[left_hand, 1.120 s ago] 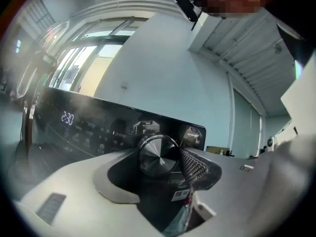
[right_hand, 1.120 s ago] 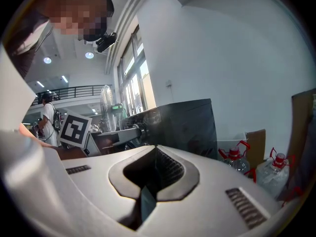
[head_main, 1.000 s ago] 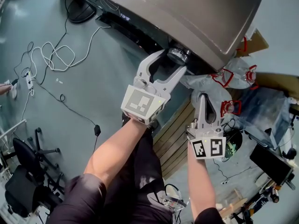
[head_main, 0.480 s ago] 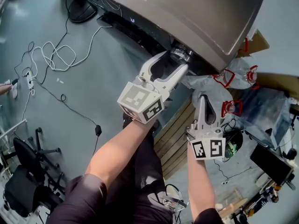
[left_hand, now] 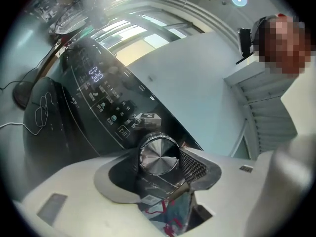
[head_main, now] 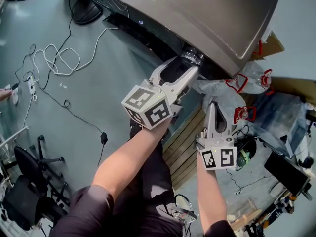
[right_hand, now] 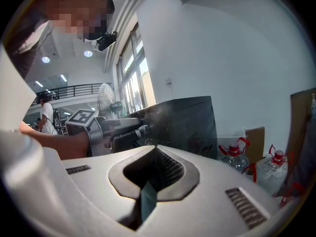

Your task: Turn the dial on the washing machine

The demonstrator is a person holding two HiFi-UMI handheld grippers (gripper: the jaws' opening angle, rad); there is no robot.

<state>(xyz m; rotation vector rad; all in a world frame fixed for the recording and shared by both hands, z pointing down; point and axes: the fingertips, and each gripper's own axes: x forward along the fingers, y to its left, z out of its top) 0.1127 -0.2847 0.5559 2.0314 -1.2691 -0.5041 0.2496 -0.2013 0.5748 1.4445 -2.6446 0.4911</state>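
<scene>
The washing machine (head_main: 197,9) has a grey top and a dark control panel (left_hand: 98,93) with lit digits. Its round metal dial (head_main: 191,57) (left_hand: 159,154) sits at the panel's right end. My left gripper (head_main: 183,67) (left_hand: 159,168) reaches up to the dial with its jaws wide around it, the ridged right pad (left_hand: 193,165) against the dial's rim. It is rolled over to one side. My right gripper (head_main: 213,108) (right_hand: 150,181) hangs lower right, away from the machine, shut with nothing held. In the right gripper view the left gripper's marker cube (right_hand: 81,117) shows at the machine's front.
White and black cables (head_main: 59,58) trail over the floor at left. An office chair (head_main: 29,177) stands at lower left. Water bottles with red handles (head_main: 244,113) (right_hand: 232,154) and plastic bags lie right of the machine, with wooden slats (head_main: 185,149) below and cardboard (head_main: 270,46) behind.
My left gripper has rolled round on the dial, its marker cube swinging down and left. The right gripper has hardly moved.
</scene>
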